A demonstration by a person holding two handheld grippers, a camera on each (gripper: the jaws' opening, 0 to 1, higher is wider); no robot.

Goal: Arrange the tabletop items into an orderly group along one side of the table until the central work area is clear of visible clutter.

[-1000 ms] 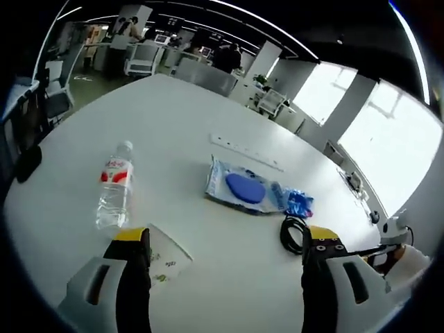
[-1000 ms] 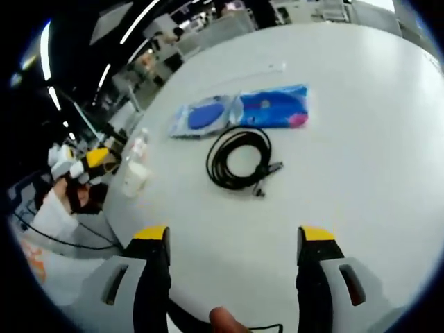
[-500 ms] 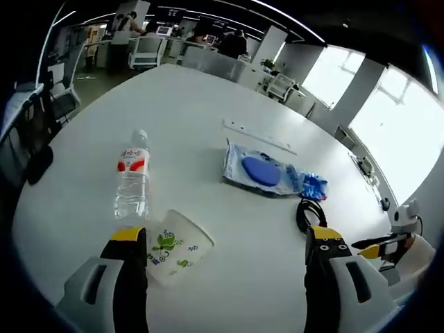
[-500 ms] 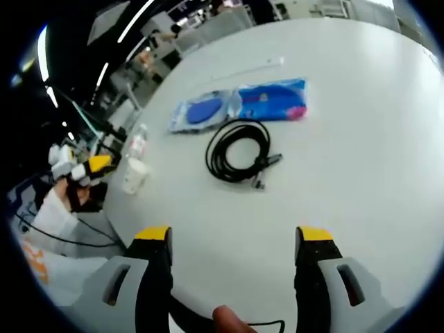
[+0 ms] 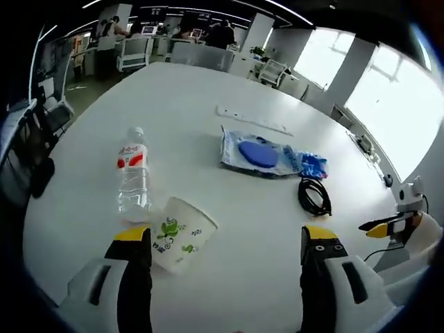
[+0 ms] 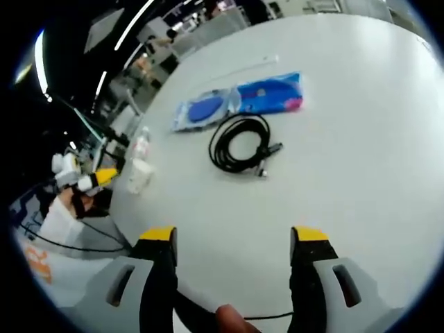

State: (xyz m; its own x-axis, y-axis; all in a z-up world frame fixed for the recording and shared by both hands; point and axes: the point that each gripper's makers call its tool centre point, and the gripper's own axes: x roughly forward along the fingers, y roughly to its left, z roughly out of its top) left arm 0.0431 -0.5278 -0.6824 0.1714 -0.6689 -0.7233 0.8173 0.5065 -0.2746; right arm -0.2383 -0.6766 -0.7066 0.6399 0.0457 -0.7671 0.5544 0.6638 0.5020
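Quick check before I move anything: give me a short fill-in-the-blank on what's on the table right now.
1. The paper cup lies on its ____.
2. The water bottle has a ____ label.
3. The coiled cable is ____ in colour.
4. Both the left gripper and right gripper are ____.

Missing words: side; red; black; open

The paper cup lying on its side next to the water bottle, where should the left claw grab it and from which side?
Judging by its pose, grip the paper cup across its side wall near the open rim, coming down from above. It lies tipped over on the table, mouth toward the claw, close beside the water bottle, so a side approach is crowded. The left claw is open and empty, nearest it.
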